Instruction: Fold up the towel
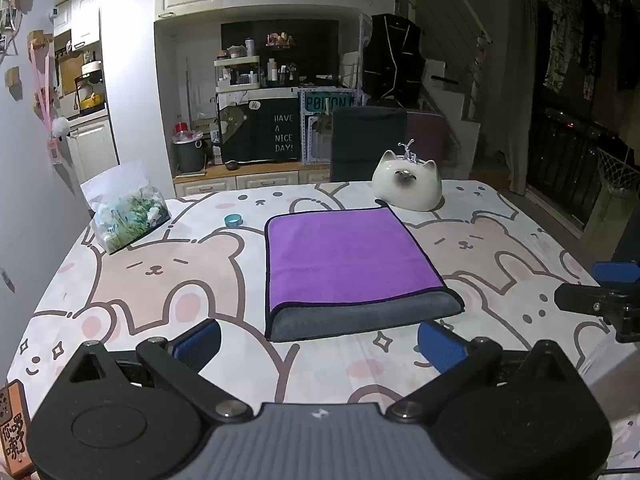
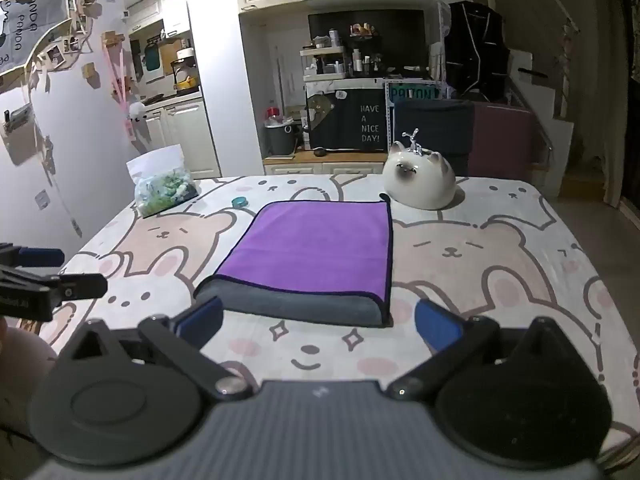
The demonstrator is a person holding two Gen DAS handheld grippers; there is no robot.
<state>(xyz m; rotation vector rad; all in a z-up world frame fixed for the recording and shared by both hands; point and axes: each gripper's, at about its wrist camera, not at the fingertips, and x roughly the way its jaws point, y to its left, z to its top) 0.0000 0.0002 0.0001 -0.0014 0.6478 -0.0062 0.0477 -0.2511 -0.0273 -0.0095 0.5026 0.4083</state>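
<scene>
Before the cat (image 1: 407, 184), the towel (image 1: 352, 264) lay folded, edges nearly matched; both grippers (image 1: 320, 344) (image 2: 318, 322) hung spread and empty, apparently released.

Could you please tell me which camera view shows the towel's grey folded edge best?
The left wrist view shows the towel's grey folded edge best: the whole strip lies in sight, between the open left hand-held gripper fingers. In the right wrist view the same edge is seen at a slant, its left end just behind a blue finger pad.

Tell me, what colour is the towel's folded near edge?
Grey on the towel, under a purple top; clearest in the right wrist view.
</scene>
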